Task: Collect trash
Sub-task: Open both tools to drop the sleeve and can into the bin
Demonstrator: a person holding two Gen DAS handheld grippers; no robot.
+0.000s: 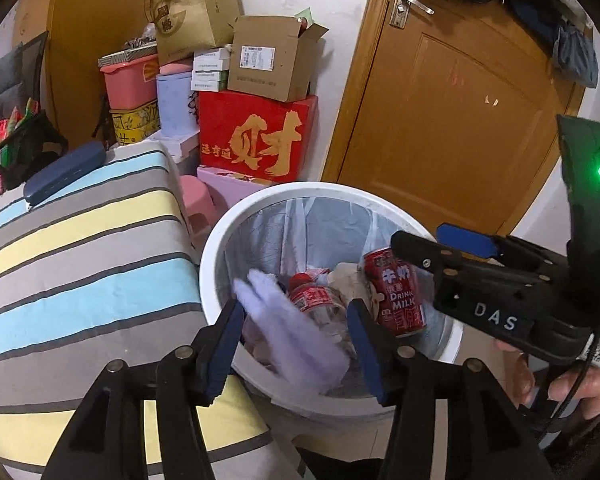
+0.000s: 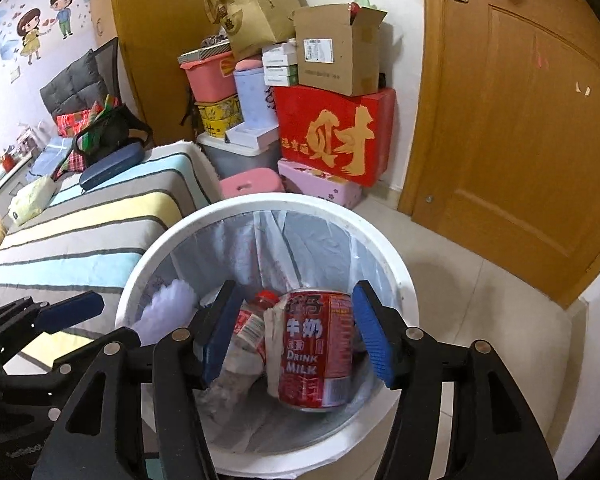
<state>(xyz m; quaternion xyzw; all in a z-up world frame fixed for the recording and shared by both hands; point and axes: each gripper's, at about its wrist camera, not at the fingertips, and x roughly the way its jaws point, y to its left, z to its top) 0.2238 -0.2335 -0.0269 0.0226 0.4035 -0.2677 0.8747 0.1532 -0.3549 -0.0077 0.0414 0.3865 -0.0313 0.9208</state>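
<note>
A white bin with a clear liner stands between the bed and the door. In it lie a red milk can, a clear bottle with a red cap and crumpled paper. My left gripper hangs open over the bin. A blurred pale lilac tissue is between its fingers, loose. My right gripper is open above the can. The can sits between the pads with a gap on its left side.
A bed with a striped cover runs along the bin's left; a dark blue case lies on it. Stacked boxes and a pink stool stand behind. A wooden door is at right. A hand grips the right tool.
</note>
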